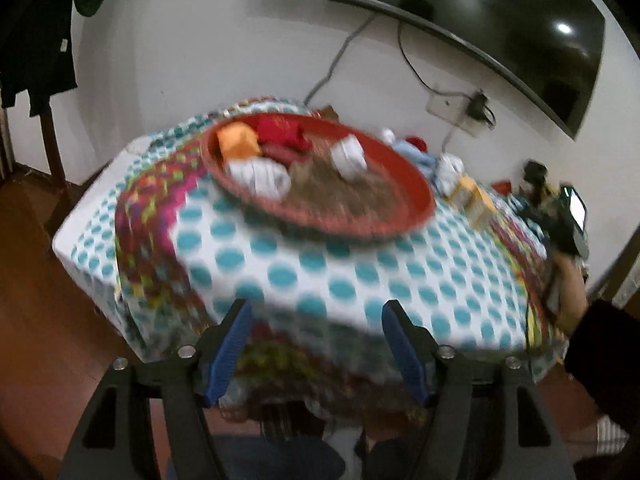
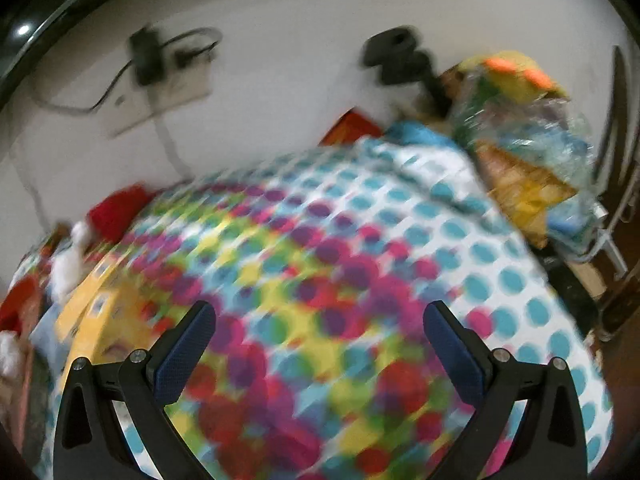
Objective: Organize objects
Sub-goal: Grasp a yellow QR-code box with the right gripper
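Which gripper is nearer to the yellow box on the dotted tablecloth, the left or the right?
Right. The right gripper hangs open over the cloth with the yellow box just beside its left finger. The left gripper sits open at the table's near edge, the box far across.

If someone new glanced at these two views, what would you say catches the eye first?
Probably the big red tray in the middle of the dotted tablecloth, holding white, orange and red bundles that are too blurred to name. In the right wrist view, the cloth's bright multicoloured patch fills the frame between the open right claw, with a yellow box at its left. The left claw is open too.
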A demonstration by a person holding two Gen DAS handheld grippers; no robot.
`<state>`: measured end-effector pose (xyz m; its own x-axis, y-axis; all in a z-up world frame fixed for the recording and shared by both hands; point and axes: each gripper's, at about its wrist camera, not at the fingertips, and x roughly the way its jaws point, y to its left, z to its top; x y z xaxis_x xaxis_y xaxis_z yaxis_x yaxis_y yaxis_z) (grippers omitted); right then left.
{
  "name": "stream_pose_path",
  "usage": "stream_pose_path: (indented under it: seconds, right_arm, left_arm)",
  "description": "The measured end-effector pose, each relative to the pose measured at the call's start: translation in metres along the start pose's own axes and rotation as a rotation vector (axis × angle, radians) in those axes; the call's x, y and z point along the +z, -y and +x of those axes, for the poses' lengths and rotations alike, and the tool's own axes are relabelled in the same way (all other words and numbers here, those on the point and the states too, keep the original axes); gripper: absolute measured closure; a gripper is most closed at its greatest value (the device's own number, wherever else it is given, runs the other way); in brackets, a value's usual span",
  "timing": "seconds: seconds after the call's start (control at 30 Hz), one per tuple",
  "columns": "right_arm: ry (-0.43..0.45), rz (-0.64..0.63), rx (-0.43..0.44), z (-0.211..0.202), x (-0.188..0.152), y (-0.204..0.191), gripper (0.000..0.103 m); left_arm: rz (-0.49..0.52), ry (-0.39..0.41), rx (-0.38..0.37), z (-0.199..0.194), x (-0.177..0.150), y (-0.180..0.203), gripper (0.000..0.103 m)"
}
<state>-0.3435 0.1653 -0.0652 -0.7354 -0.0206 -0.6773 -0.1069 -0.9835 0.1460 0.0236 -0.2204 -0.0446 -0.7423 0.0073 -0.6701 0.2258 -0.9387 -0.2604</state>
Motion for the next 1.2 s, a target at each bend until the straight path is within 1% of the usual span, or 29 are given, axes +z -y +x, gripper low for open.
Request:
stream_pose_path:
  seconds: [0.03,0.1,0.13,0.17,0.2,0.27,0.37,0.4,0.43,0.5,0.57,0.6,0.63,0.67,0.73,0.8,0.87,1.0,1.07,1.13,1.2]
  right_arm:
    - [0.015,0.002,0.028,-0.010,-0.007,-0.012,0.000]
    - [0.059,0.013,0.052,-0.029,-0.016,-0.035,0.000]
    - [0.075,0.022,0.085,-0.039,-0.020,-0.045,0.000]
    - [0.076,0.020,0.105,-0.043,-0.023,-0.054,0.000]
    - [0.077,-0.004,0.113,-0.049,-0.027,-0.068,0.000]
    - [0.089,-0.044,0.102,-0.054,-0.033,-0.088,0.000]
    - [0.076,-0.110,0.113,-0.055,-0.039,-0.113,0.000]
    - [0.052,-0.121,0.110,-0.051,-0.040,-0.117,0.005]
    - [0.037,-0.116,0.111,-0.048,-0.041,-0.119,0.012]
    - [-0.011,-0.102,0.113,-0.037,-0.039,-0.120,0.047]
    - [-0.051,-0.116,0.110,-0.029,-0.040,-0.120,0.055]
    - [-0.062,-0.132,0.108,-0.028,-0.042,-0.124,0.056]
    - [-0.068,-0.146,0.105,-0.027,-0.043,-0.124,0.058]
    - [-0.075,-0.158,0.099,-0.027,-0.044,-0.124,0.066]
    - [-0.088,-0.168,0.091,-0.023,-0.047,-0.121,0.070]
    - [-0.092,-0.163,0.091,-0.024,-0.047,-0.115,0.076]
    - [-0.100,-0.172,0.091,-0.025,-0.046,-0.110,0.076]
    - [-0.084,-0.194,0.075,-0.029,-0.037,-0.106,0.076]
    - [-0.063,-0.213,0.051,-0.039,-0.028,-0.089,0.076]
    - [-0.046,-0.234,0.031,-0.046,-0.018,-0.086,0.076]
    - [-0.021,-0.254,0.006,-0.056,-0.007,-0.075,0.076]
  left_arm:
    - [0.012,-0.001,-0.005,-0.001,-0.009,0.001,0.034]
    - [0.049,-0.011,-0.021,-0.001,-0.021,0.007,0.034]
    - [0.065,-0.012,-0.026,0.000,-0.025,0.009,0.034]
    - [0.085,-0.010,-0.034,0.000,-0.028,0.012,0.034]
    - [0.098,-0.005,-0.041,-0.001,-0.032,0.014,0.034]
    - [0.112,0.012,-0.069,-0.003,-0.033,0.018,0.034]
    - [0.098,0.018,-0.107,-0.005,-0.033,0.017,0.034]
    - [0.089,0.011,-0.112,-0.004,-0.033,0.017,0.034]
    - [0.073,-0.012,-0.115,-0.002,-0.034,0.015,0.034]
    - [0.050,-0.032,-0.123,-0.001,-0.035,0.012,0.034]
    - [0.039,-0.020,-0.126,-0.004,-0.034,0.009,0.034]
    - [0.038,-0.015,-0.126,-0.005,-0.034,0.009,0.034]
    - [0.032,-0.012,-0.130,-0.006,-0.033,0.008,0.034]
    - [0.027,-0.013,-0.133,-0.006,-0.033,0.007,0.034]
    - [0.018,-0.022,-0.135,-0.004,-0.033,0.006,0.034]
    - [0.011,-0.027,-0.137,-0.004,-0.034,0.006,0.034]
    - [0.016,-0.025,-0.137,-0.004,-0.034,0.006,0.034]
    - [0.041,-0.011,-0.127,-0.006,-0.035,0.011,0.034]
    - [0.051,-0.003,-0.124,-0.008,-0.036,0.014,0.034]
    - [0.059,-0.003,-0.120,-0.008,-0.038,0.016,0.034]
    - [0.063,0.000,-0.117,-0.009,-0.038,0.017,0.034]
